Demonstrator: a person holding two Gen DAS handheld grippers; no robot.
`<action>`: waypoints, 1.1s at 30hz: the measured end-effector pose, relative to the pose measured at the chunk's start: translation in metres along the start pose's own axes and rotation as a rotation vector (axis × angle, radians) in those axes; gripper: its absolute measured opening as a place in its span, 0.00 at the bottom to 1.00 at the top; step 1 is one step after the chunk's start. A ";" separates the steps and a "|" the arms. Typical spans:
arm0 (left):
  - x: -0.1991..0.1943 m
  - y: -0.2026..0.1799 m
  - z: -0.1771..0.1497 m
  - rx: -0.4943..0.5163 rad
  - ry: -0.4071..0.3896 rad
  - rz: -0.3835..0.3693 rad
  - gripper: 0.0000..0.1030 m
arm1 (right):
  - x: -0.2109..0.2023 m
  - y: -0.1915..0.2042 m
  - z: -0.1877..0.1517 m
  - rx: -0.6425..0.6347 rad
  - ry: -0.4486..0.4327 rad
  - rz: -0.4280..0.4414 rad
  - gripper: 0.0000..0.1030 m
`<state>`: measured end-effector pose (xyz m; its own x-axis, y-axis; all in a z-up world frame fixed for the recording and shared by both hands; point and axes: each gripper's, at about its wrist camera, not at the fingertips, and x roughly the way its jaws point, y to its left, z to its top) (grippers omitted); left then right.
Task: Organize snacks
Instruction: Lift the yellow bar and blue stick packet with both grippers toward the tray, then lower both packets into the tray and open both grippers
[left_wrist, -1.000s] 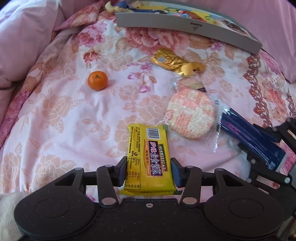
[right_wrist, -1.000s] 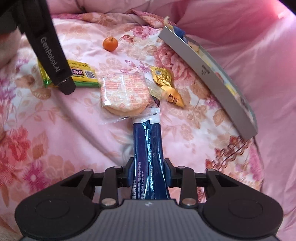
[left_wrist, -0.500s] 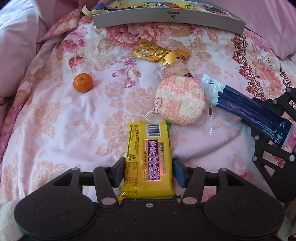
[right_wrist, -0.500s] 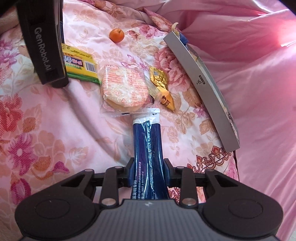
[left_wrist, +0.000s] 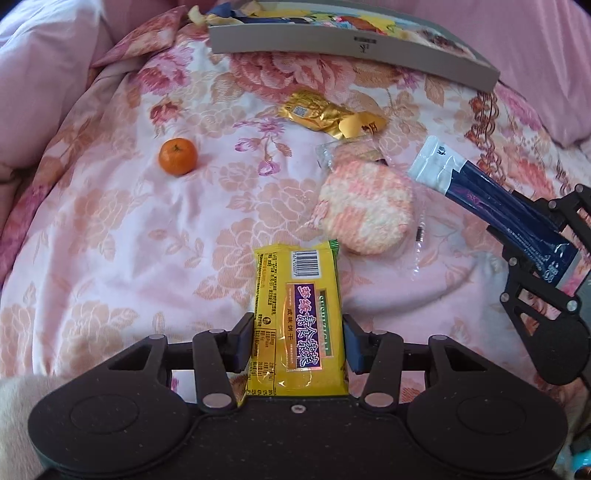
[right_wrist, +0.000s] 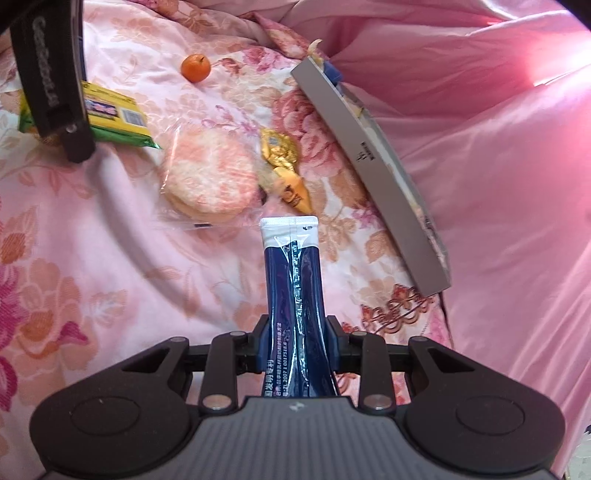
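A yellow biscuit pack (left_wrist: 299, 306) lies lengthwise between the jaws of my left gripper (left_wrist: 298, 332). The jaws are closing and both pads touch the pack's long edges. My right gripper (right_wrist: 297, 332) is shut on a dark blue stick sachet (right_wrist: 295, 280), holding it above the quilt with its white end pointing away. In the left wrist view that blue sachet (left_wrist: 498, 206) and the right gripper's fingers (left_wrist: 532, 266) show at the right. In the right wrist view the yellow pack (right_wrist: 114, 114) lies under the left gripper's fingers (right_wrist: 70, 140) at the upper left.
On the flowered pink quilt (left_wrist: 110, 258) lie a mandarin (left_wrist: 177, 156), a gold foil packet (left_wrist: 325, 114) and a round rice cracker in a clear wrapper (left_wrist: 365, 206). A grey tray (left_wrist: 351, 40) with several colourful packs sits at the far edge, against pink bedding.
My left jaws spread slightly off the yellow pack, then came back onto its edges. The right gripper has tilted, and the blue sachet's white end has lifted clear of the rice cracker's wrapper.
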<state>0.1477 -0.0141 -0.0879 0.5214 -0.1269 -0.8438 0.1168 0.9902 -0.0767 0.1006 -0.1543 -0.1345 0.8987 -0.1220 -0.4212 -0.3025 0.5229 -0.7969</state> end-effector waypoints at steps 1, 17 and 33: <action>-0.003 0.001 -0.001 -0.012 -0.005 -0.002 0.48 | -0.001 -0.001 0.000 -0.001 -0.008 -0.009 0.32; -0.046 -0.013 0.029 -0.045 -0.318 0.051 0.49 | -0.017 -0.025 0.013 0.117 -0.246 -0.164 0.32; -0.024 -0.047 0.172 -0.109 -0.472 0.076 0.49 | 0.033 -0.113 0.049 0.439 -0.406 -0.203 0.32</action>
<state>0.2754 -0.0675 0.0274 0.8540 -0.0419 -0.5186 -0.0123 0.9949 -0.1006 0.1805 -0.1763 -0.0369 0.9994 0.0303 -0.0135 -0.0327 0.8308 -0.5557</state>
